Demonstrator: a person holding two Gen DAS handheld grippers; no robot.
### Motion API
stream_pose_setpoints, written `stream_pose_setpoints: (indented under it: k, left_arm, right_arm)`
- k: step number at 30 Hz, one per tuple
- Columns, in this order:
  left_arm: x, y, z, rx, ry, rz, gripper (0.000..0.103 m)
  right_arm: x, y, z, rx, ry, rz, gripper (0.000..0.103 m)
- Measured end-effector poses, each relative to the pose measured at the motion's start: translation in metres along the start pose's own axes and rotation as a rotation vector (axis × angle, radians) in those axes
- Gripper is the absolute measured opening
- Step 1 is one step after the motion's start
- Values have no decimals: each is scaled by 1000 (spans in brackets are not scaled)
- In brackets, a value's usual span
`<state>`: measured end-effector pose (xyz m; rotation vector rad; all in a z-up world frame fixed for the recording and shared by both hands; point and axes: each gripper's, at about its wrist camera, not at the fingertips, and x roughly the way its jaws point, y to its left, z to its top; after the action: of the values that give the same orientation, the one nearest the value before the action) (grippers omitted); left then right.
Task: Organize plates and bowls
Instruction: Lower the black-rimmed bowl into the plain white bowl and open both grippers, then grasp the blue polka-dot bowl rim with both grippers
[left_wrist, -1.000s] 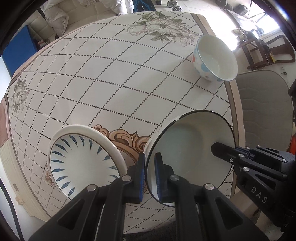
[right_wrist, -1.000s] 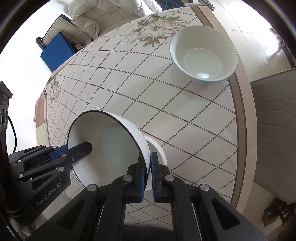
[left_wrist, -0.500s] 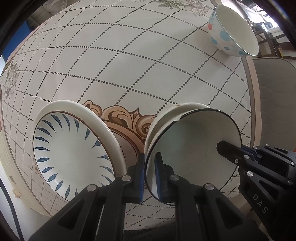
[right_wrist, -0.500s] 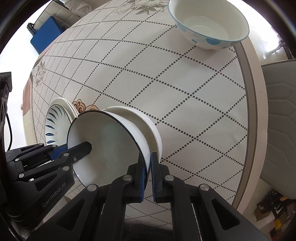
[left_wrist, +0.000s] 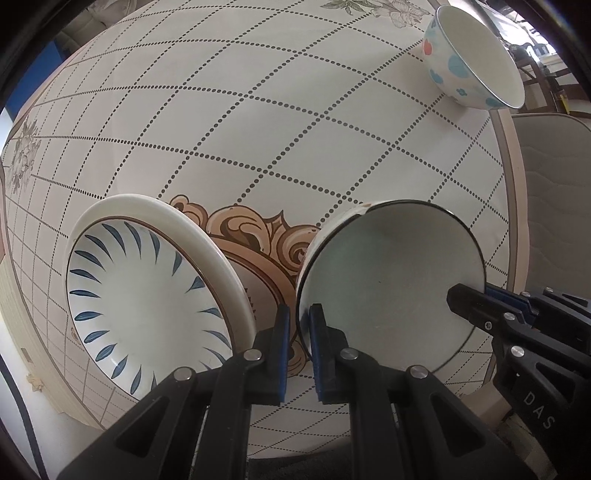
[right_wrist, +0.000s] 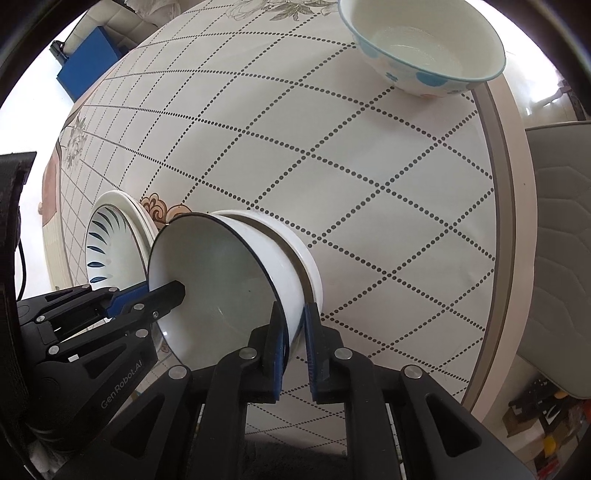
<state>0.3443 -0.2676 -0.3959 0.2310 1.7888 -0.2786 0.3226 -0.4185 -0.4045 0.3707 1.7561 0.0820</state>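
Near the front edge of the round surface (left_wrist: 295, 129), a smooth white black-rimmed bowl (left_wrist: 388, 280) sits nested in a slightly wider plain white bowl (right_wrist: 312, 266), its rim a little tilted. The left gripper (left_wrist: 299, 332) has its blue-padded jaws clamped on the black rim's near-left side. The right gripper (right_wrist: 294, 332) straddles the opposite wall; its jaws have just been opening, and the wall stands between the pads with a thin gap at the outer one.

Just left of the stack, apart from it, lies a glossy deep plate (left_wrist: 147, 295) with blue petal strokes and a thin brown ring. A spotted bowl (left_wrist: 469, 59) stands well apart by the far edge, next to a grey padded chair (left_wrist: 554, 184). Between them the dotted diamond cloth lies flat, with a brown scroll ornament between plate and stack.

"DAS" is printed on the right gripper's body, "GenRobot.AI" on the left's.
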Motion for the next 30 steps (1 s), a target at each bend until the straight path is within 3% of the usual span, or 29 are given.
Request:
stream_pose_setpoints:
  k: [13,16,23,24,26,27,28,30]
  left_arm:
    - [-8,-4,-19,-13,-30,36,10]
    - [-25,-3,-25,-55,-84,33,10]
    - [-86,5,-26,-136,-268,21,26]
    - [-95,4,-22,-144,-294,12,31]
    - [-110,5,-9,-159,-331,-12,40]
    - [-115,1,-2,-160,-342,-20,45]
    - [-117,-4,8,-160,-352,-35,48]
    - [-123,-12,28,-157,-353,-54,52]
  right_arm:
    - [-7,0,-9,-30,-29,1,8]
    - [-10,1,-10,-31,-37,6,8]
    - [-50,-6,-11,-40,-152,-9,9]
    - [-57,-10,-9,-33,-169,-10,14]
    - [-73,-22,-3,-15,-196,-1,39]
    - [-80,-27,1,-5,-210,11,68]
    - [-87,-33,6,0,-227,29,88]
    - [-99,-46,16,16,-250,36,91]
